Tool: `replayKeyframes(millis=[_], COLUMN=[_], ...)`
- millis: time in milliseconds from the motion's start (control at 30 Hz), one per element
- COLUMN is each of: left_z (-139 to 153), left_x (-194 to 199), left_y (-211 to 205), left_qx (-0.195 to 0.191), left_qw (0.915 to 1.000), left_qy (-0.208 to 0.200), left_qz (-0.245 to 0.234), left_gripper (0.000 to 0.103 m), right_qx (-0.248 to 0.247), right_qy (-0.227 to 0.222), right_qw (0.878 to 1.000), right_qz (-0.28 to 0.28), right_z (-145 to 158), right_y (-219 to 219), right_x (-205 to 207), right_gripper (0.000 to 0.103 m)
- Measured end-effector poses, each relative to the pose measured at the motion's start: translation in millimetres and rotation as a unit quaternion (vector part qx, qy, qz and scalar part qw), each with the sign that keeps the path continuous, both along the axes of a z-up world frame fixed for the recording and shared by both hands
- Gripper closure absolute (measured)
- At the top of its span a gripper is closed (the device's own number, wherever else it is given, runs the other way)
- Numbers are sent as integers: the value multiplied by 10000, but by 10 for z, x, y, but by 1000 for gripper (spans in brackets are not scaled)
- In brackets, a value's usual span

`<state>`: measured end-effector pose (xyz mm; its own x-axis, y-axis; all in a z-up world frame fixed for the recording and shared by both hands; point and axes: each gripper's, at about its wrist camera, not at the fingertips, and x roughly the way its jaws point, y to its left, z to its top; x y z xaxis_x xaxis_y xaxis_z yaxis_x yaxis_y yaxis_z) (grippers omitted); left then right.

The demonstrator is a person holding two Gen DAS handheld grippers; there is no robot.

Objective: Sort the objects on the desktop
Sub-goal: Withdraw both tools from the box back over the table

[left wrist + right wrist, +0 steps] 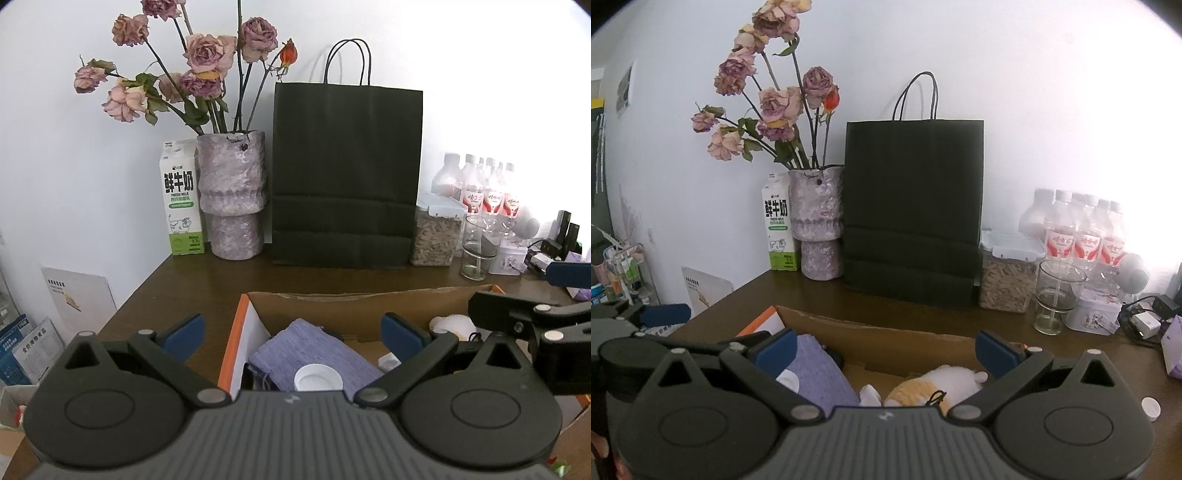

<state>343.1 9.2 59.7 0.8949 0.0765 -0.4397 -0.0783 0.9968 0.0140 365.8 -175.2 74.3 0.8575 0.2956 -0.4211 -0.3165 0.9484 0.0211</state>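
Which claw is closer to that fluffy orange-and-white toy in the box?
Right. The right claw hangs open just above the plush toy; the left claw hovers over the purple cloth beside it.

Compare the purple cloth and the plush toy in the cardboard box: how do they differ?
The purple cloth is flat, woven and one colour; the plush toy is rounded, fluffy, and orange and white. The cloth lies at the box's left end with a white cap on it; the toy lies toward the right end with nothing on top. Both rest inside the cardboard box, and neither is held.
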Motion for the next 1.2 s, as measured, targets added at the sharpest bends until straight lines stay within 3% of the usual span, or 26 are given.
replayKeyframes(millis=[267,700,1200], left_z=[117,314,80], left_x=[-322,-1128,-1785], left_y=[-11,-67,-33], left_qx=[-102,-181,-257], left_qw=[9999,9987,9983], left_qy=[-110,-460,-473], left_qz=[13,-141,-224], left_gripper=[0,0,0], right_qx=[7,15,-24], right_qy=[-46,-409,-188], right_qw=[10000,9992,9997], right_qz=[27,-3,-174], right_z=[67,285,-76], right_y=[-40,-160,-391], right_x=[-266,-1167,-1853], right_gripper=[0,0,0])
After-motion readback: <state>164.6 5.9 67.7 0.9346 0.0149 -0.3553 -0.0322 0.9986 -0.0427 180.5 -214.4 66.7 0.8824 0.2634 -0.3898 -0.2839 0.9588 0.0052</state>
